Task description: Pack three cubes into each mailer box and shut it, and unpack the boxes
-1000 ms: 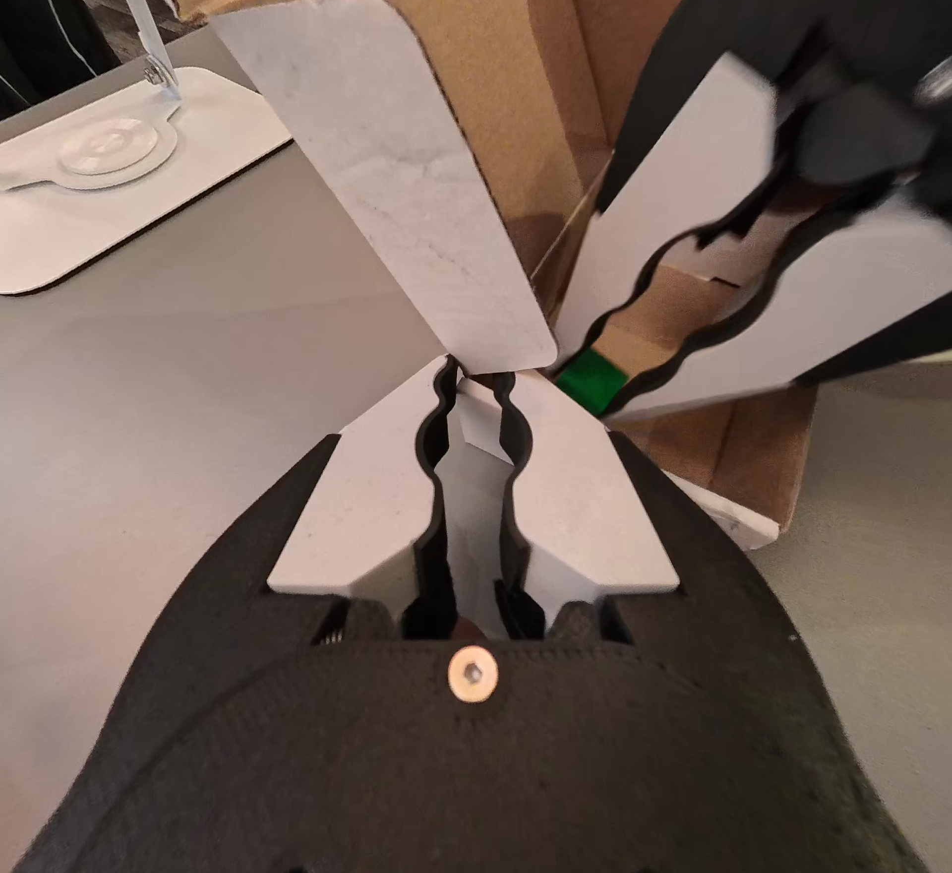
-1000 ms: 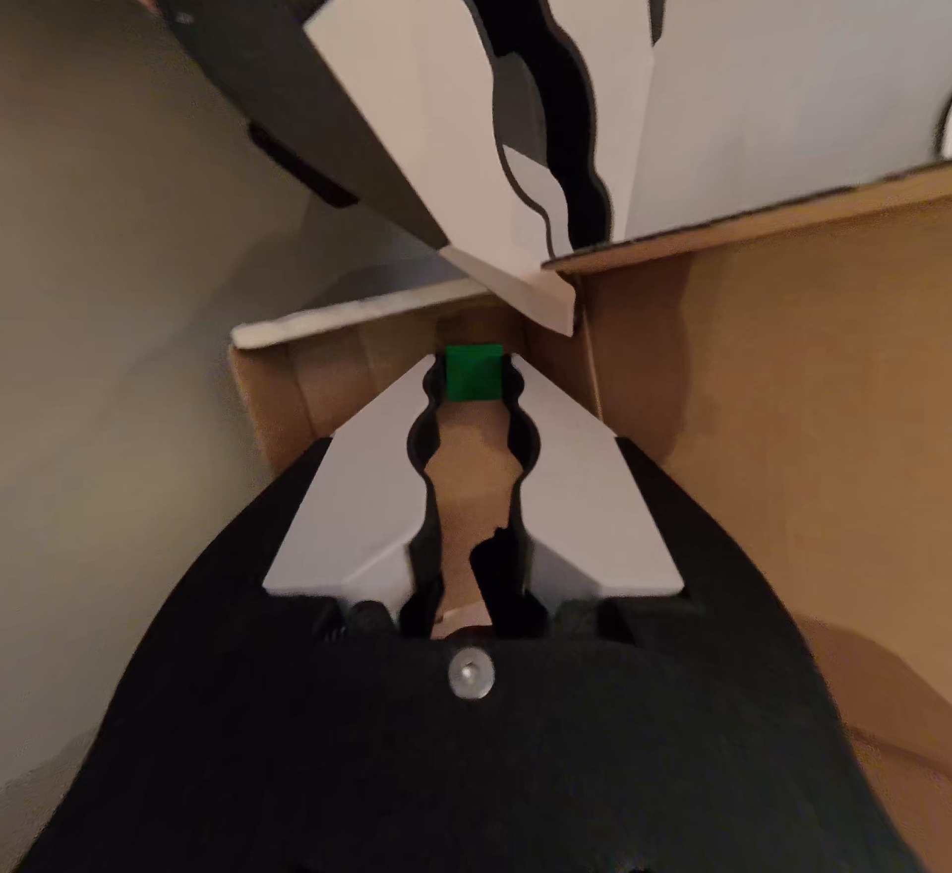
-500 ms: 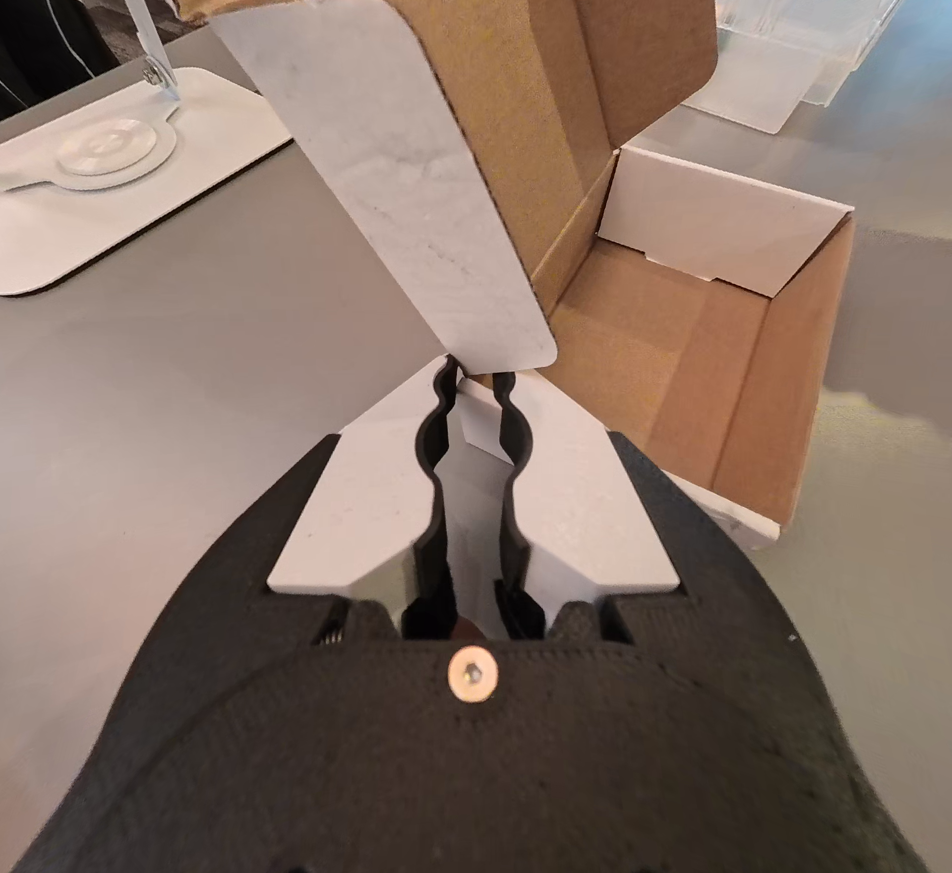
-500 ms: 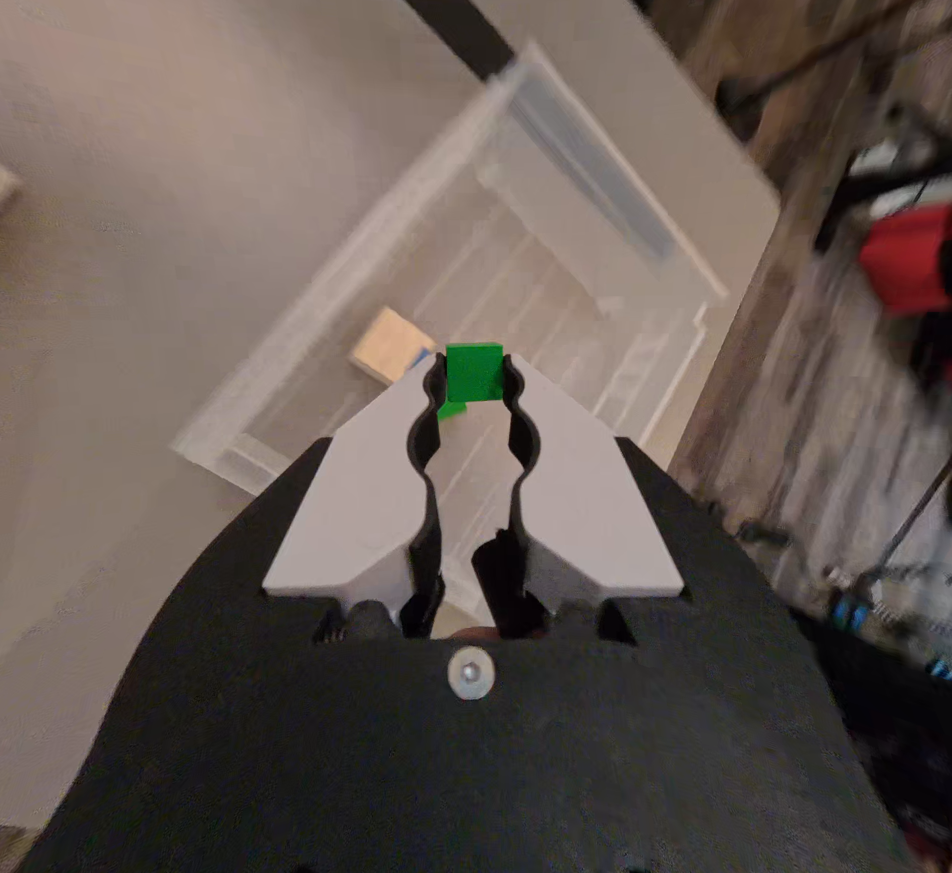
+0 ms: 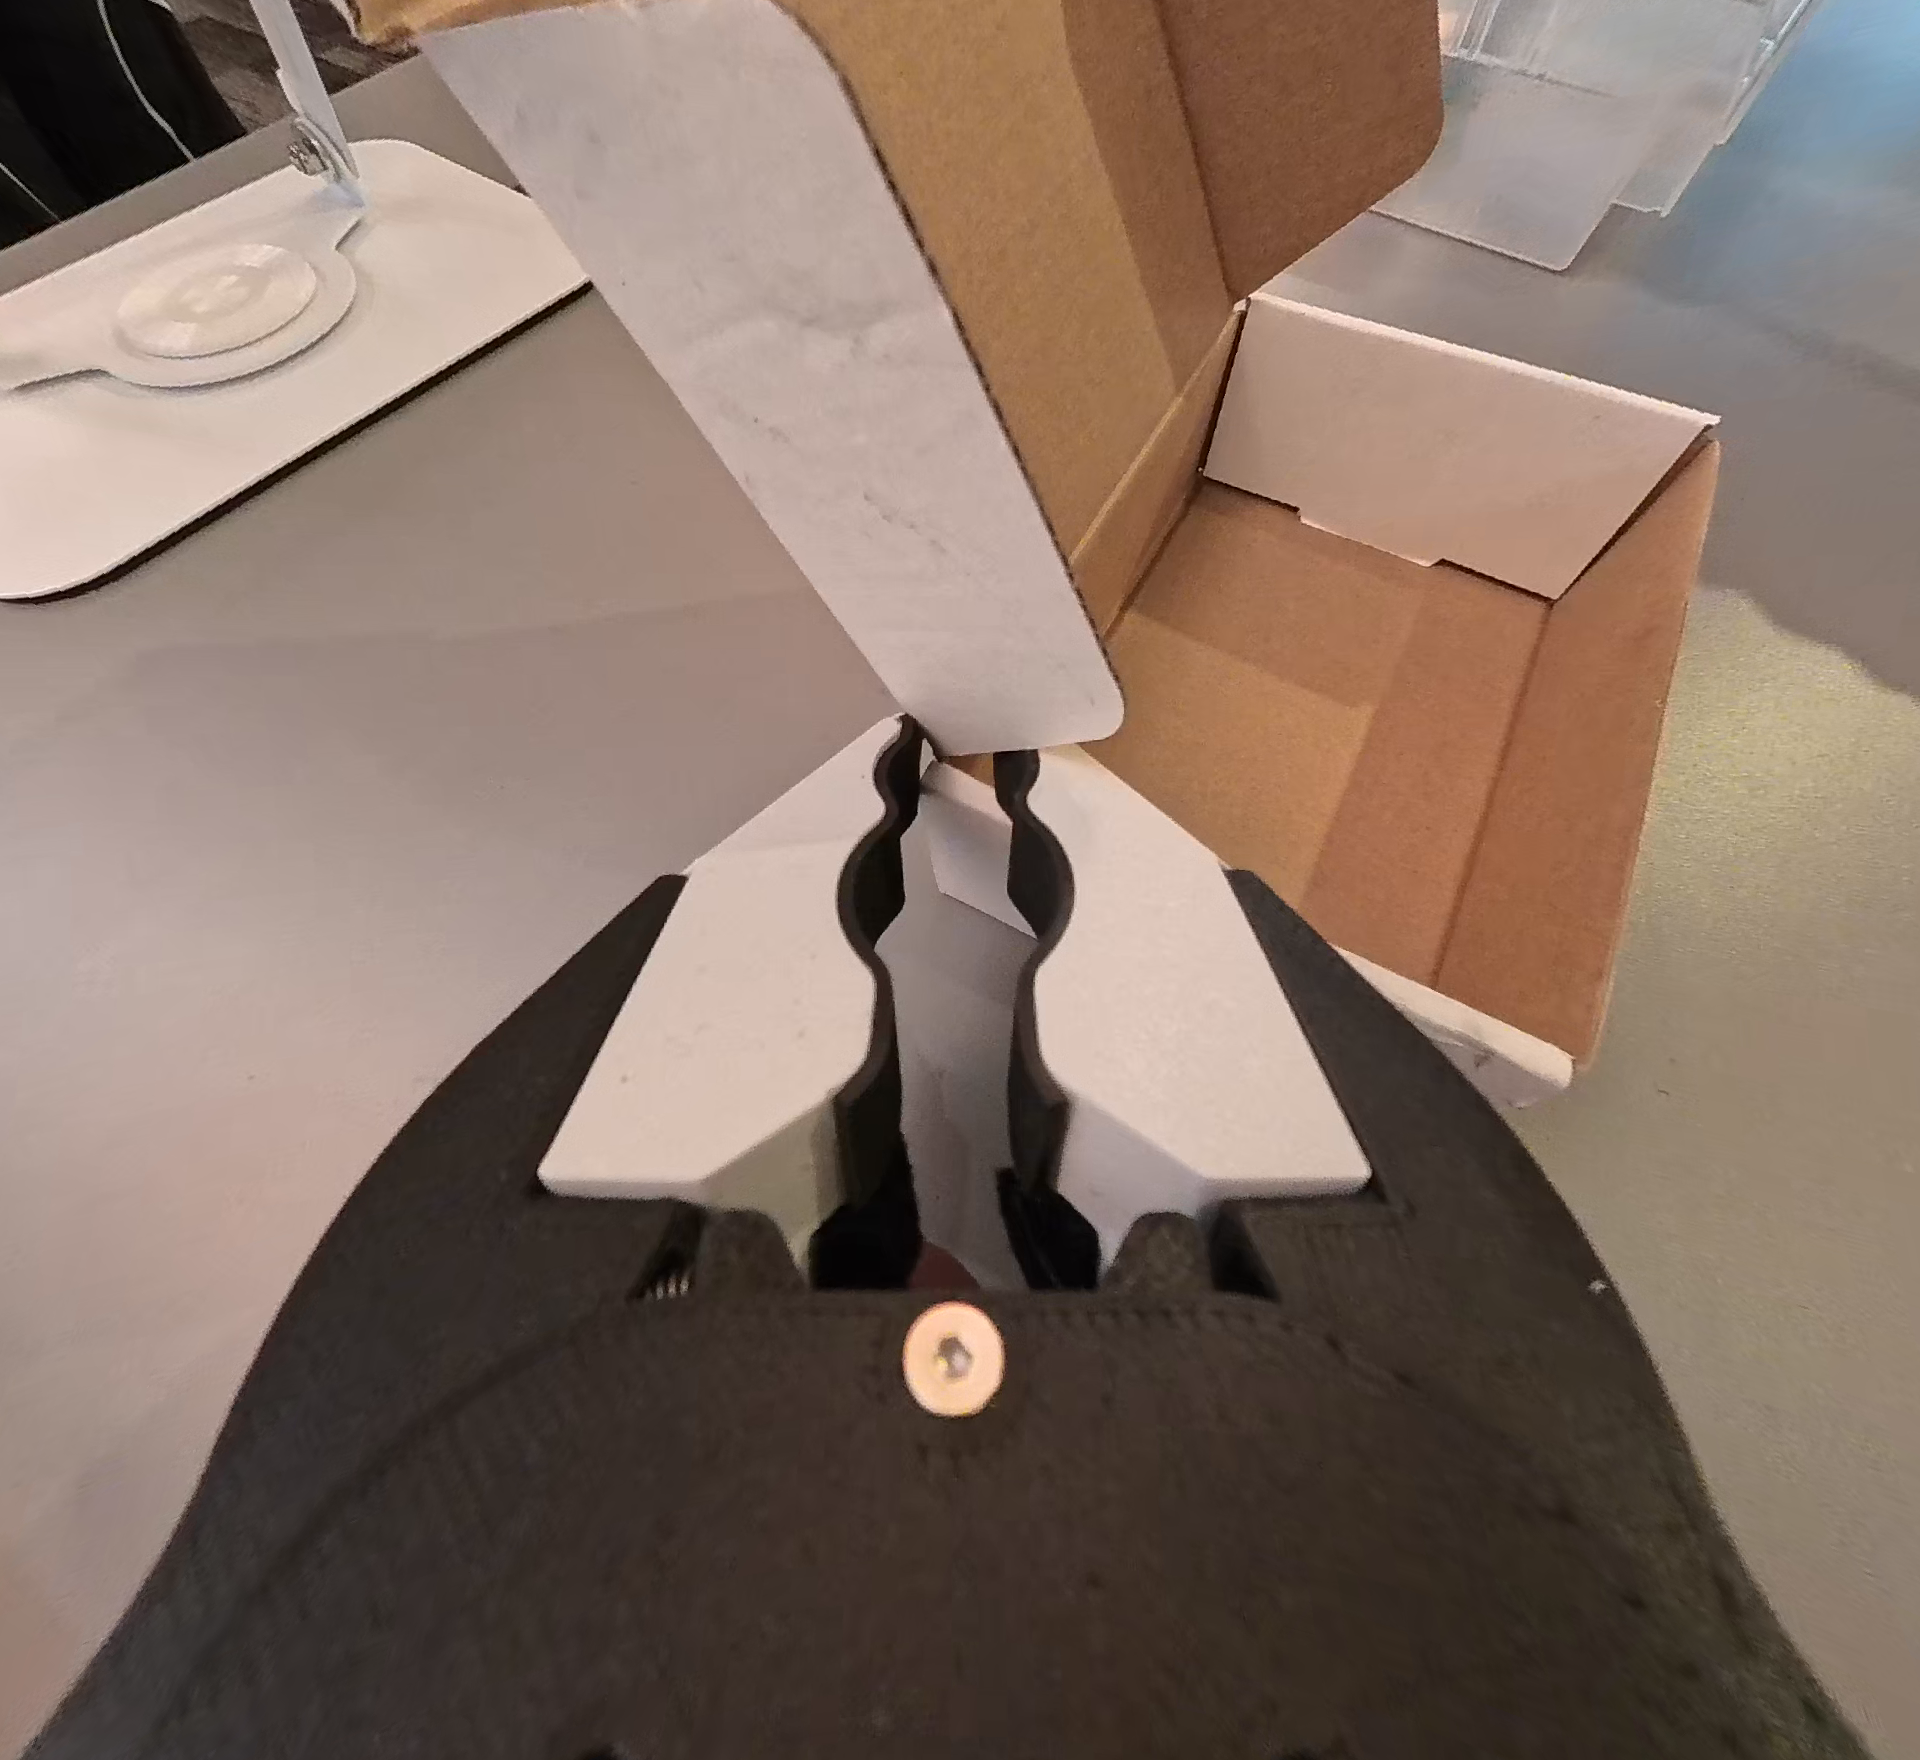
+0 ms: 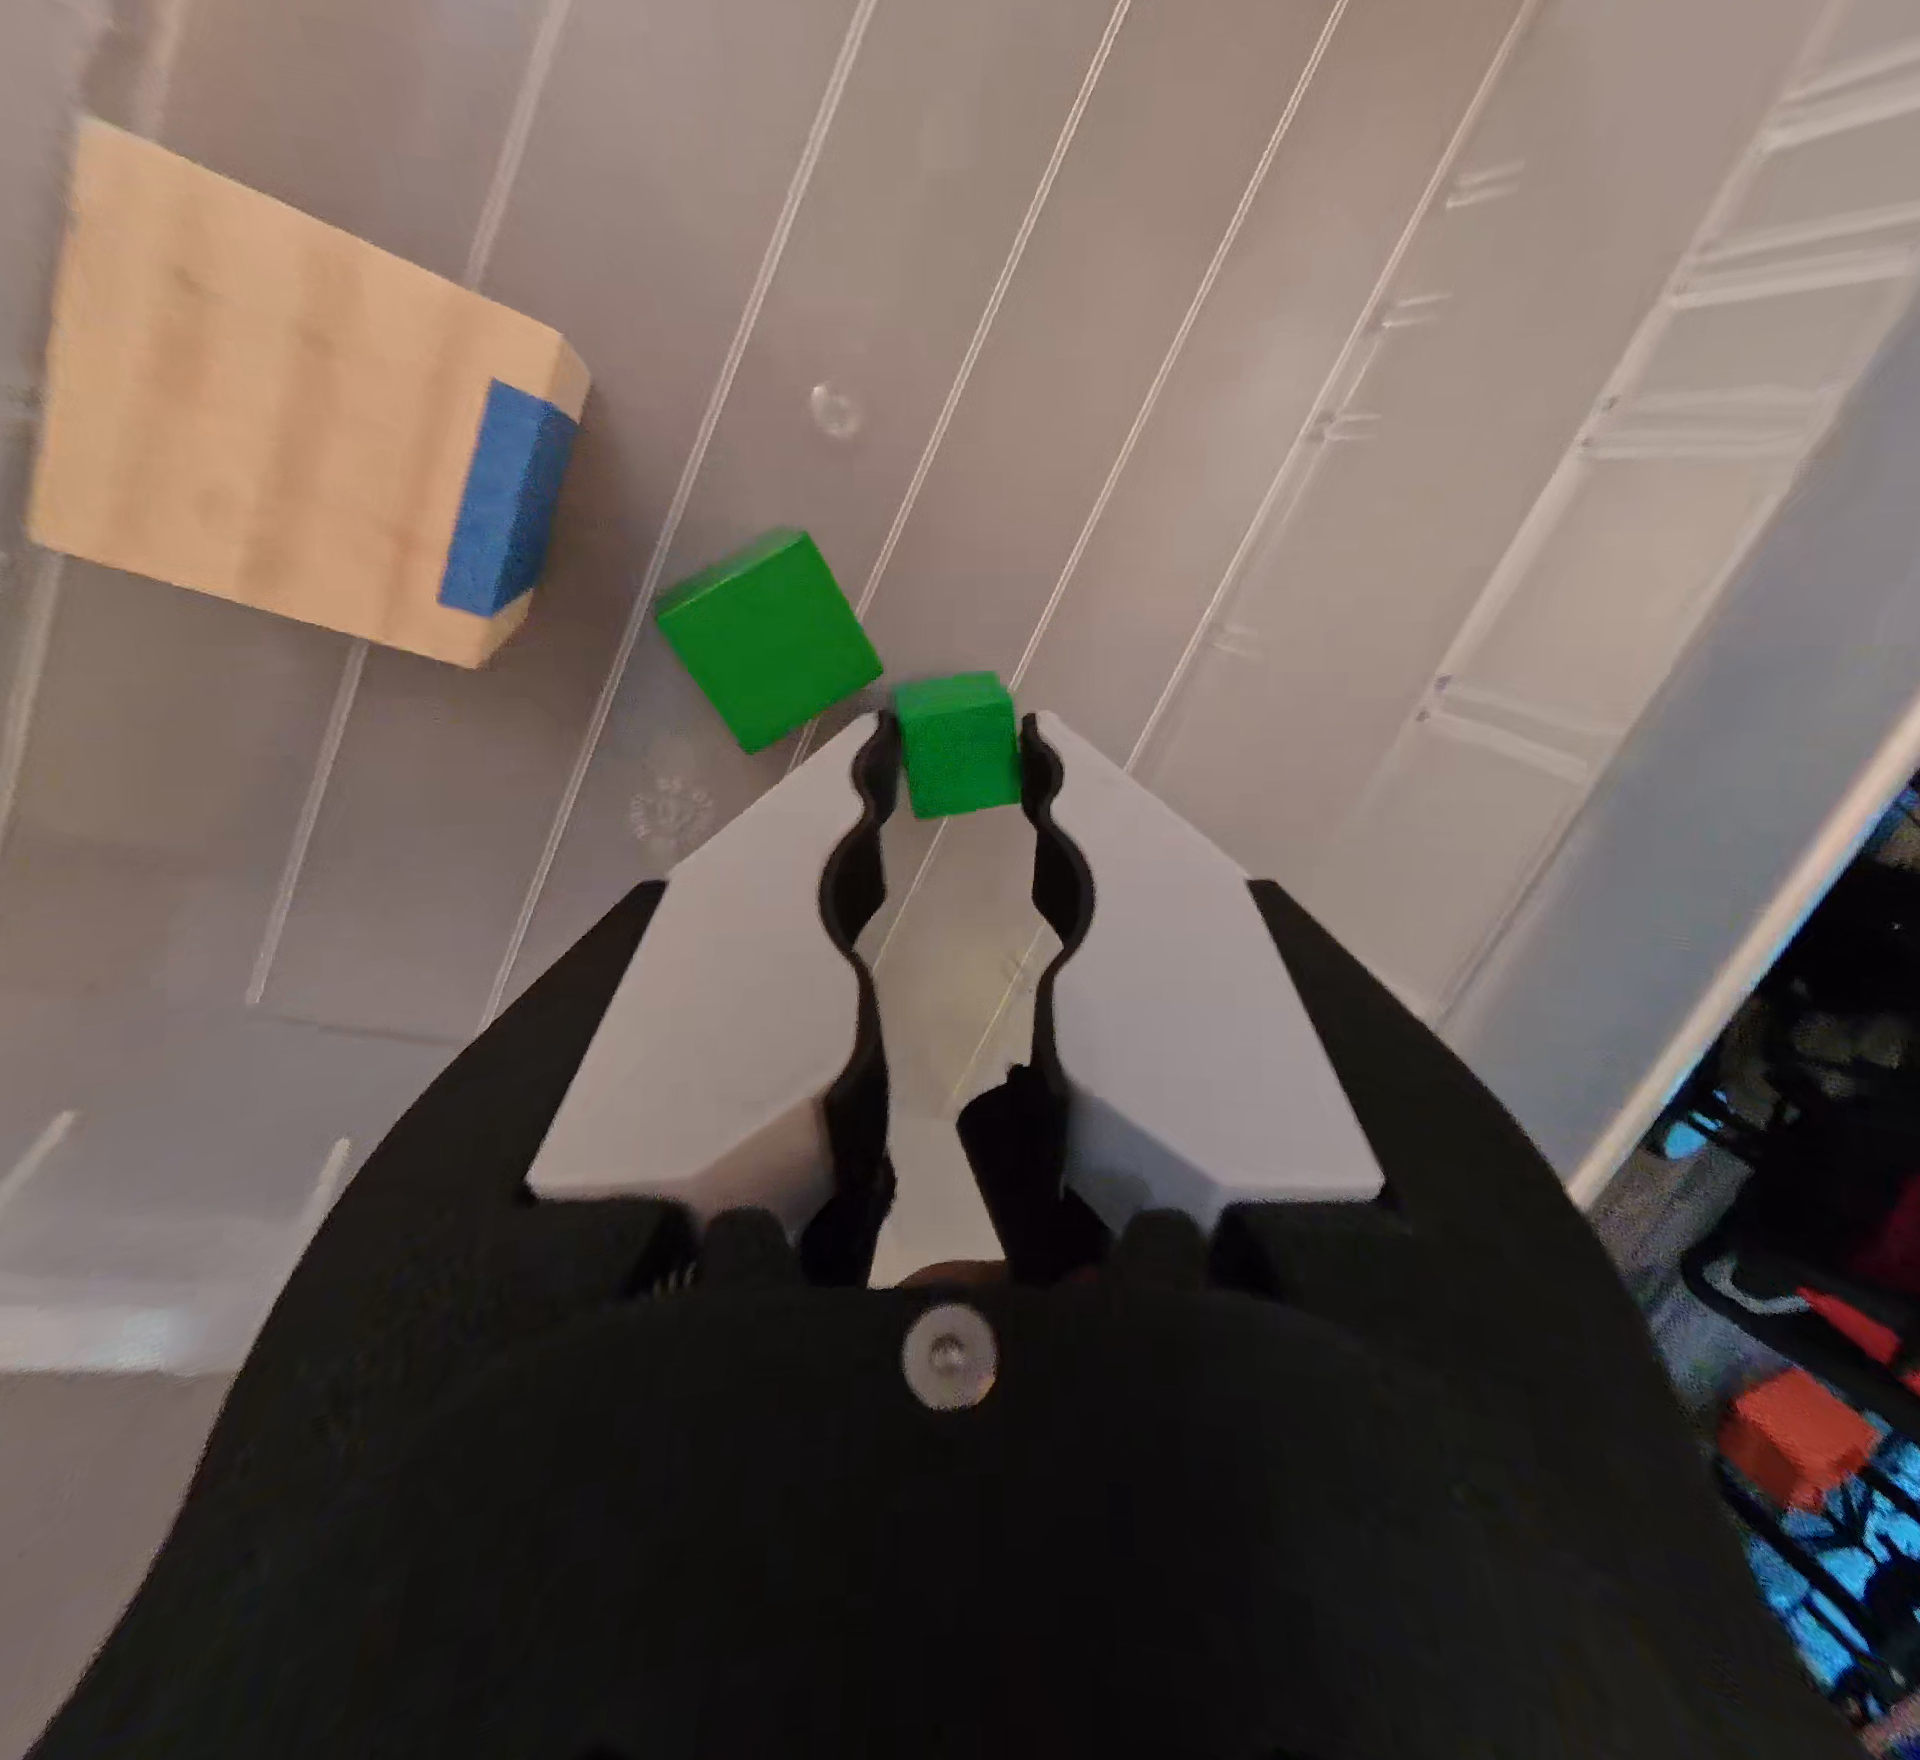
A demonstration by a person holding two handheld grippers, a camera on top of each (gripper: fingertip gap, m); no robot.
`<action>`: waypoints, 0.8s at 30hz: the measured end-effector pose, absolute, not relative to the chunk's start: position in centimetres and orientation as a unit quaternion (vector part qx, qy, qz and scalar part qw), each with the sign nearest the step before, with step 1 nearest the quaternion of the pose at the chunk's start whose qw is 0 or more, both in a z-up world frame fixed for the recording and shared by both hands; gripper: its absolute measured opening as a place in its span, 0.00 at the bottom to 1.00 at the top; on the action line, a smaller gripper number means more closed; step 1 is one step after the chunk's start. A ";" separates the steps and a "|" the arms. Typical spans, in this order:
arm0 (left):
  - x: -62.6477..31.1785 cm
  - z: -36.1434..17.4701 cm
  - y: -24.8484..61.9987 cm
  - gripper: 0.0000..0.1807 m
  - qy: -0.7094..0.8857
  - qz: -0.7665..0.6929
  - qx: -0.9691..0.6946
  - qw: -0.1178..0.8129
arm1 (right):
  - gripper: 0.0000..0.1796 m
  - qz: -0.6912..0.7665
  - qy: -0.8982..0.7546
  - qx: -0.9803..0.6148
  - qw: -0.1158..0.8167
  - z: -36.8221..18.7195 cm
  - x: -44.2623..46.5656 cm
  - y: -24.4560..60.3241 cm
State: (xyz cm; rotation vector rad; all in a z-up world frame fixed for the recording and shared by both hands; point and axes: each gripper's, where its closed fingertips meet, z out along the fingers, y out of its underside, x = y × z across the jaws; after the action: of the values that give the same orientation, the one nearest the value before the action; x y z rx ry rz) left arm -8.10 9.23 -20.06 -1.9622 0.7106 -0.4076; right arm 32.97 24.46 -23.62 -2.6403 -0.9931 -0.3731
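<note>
An open brown mailer box point(image 5: 1455, 775) with white outside stands on the grey table point(image 5: 364, 775); I see no cubes inside it. Its lid point(image 5: 1039, 100) stands up, with a white side flap point(image 5: 810, 360) hanging down. My left gripper point(image 5: 961, 754) is shut on the box's near white wall at the corner under that flap. My right gripper point(image 6: 956, 744) is shut on a small green cube point(image 6: 956, 749) low inside a clear plastic bin point(image 6: 1351, 360). A larger green cube point(image 6: 769, 635), a wooden block point(image 6: 270, 401) and a blue cube point(image 6: 509, 500) lie on the bin floor.
The clear bin also shows in the left wrist view point(image 5: 1621, 27), behind and right of the box. A white stand base point(image 5: 208, 380) with an upright post sits at the table's back left. Beyond the bin's right wall there is floor clutter point(image 6: 1787, 1450).
My right gripper lifted the small green cube out of the mailer box and carried it over and down into the clear bin. My left gripper stayed put on the box.
</note>
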 end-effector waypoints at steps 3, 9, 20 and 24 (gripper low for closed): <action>-8.1 -20.1 9.2 0.07 0.293 -0.167 -0.806 0.486 | 0.19 -0.143 -0.344 -0.915 0.158 -22.6 33.2 24.5; -8.1 -20.0 9.0 0.06 0.308 -0.166 -0.802 0.483 | 0.19 -0.111 -0.384 -0.868 0.295 -14.9 27.4 22.4; -8.2 -20.0 7.2 0.06 0.371 -0.212 -0.776 0.463 | 0.33 0.285 -0.506 -0.736 0.349 -12.6 6.4 8.2; -7.7 -20.0 5.8 0.06 0.402 -0.236 -0.763 0.447 | 0.40 0.380 -0.459 -0.730 0.335 -14.4 4.5 7.9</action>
State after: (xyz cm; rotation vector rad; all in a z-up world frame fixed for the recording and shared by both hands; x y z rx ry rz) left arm -7.74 5.84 -20.03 -1.8899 0.9944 -0.5845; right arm 4.54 7.92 -14.35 -1.9051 -1.1976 0.9916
